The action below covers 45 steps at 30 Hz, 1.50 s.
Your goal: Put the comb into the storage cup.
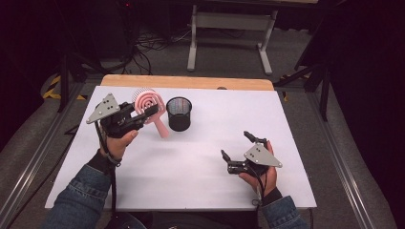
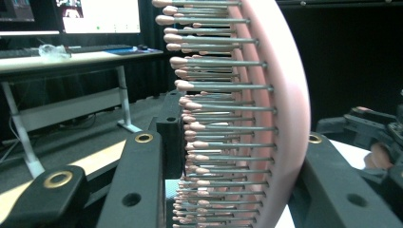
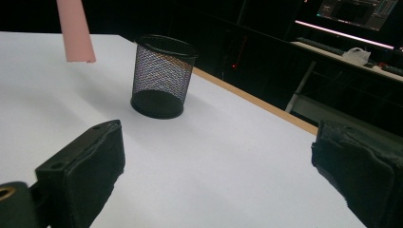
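A pink hairbrush [image 1: 149,106] hangs above the table's left rear, its handle [image 3: 75,29] pointing down toward the white surface. My left gripper [image 1: 143,110] is shut on the brush head; in the left gripper view the bristles [image 2: 223,118] and pink back stand between the two black jaws. A black mesh cup [image 1: 179,113] stands upright just right of the brush, also seen as the mesh cup [image 3: 161,76] beyond my right gripper. Near the front right, my right gripper [image 1: 236,147] rests low over the table, jaws wide apart and empty.
The white tabletop [image 1: 200,157] has a wooden strip [image 1: 186,82] along its far edge. Behind it stands a white desk frame [image 1: 229,28] on a grey floor with cables [image 1: 143,47]. Metal rails run along both sides.
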Available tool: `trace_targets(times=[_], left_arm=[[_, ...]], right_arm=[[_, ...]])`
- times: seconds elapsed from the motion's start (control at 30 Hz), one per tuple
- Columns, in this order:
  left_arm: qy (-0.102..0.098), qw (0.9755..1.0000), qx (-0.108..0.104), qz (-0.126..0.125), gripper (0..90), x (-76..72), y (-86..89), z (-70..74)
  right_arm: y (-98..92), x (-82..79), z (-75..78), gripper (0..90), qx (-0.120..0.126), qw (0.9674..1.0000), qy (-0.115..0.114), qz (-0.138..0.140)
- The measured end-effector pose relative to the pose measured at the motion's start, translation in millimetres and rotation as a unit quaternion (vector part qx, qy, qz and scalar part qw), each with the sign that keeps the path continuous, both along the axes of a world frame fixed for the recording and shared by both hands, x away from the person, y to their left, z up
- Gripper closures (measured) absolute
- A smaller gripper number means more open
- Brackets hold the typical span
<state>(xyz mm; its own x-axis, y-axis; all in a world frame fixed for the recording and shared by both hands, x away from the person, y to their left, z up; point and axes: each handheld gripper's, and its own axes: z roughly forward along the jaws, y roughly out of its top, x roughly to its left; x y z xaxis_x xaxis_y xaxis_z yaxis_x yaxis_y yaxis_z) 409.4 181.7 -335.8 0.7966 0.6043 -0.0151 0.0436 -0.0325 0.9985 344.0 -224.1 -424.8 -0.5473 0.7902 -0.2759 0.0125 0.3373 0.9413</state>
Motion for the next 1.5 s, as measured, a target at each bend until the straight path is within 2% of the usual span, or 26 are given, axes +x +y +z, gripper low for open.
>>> trace_targets(times=[0.23,0.53,0.77,1.0,1.17,1.5], left_arm=[[-0.009,0.9999,0.005,0.002,62.7,14.0,-4.2,15.9],[-0.017,0.9998,0.010,0.000,62.8,18.5,-9.1,27.2],[-0.017,0.9998,0.009,0.005,62.8,28.3,-11.0,32.5],[-0.019,0.9997,0.012,0.008,62.8,36.4,-14.5,38.2],[-0.020,0.9997,0.009,0.010,62.8,46.5,-21.9,42.3],[-0.024,0.9996,0.011,0.006,62.8,56.8,-36.0,48.5]], right_arm=[[-2.2,-1.6,-1.3,4.0,0.000,1.0000,0.003,0.004],[-4.8,-1.5,-2.5,4.0,0.003,0.9999,0.010,0.004],[-4.9,-2.2,-1.5,4.2,0.010,0.9998,0.007,0.013],[-5.6,-1.2,-1.0,4.2,0.008,0.9999,0.006,0.011],[-5.4,-0.9,-1.0,4.2,0.007,0.9999,0.007,0.012],[-4.8,-0.9,-1.2,4.4,0.009,0.9998,0.007,0.015]])
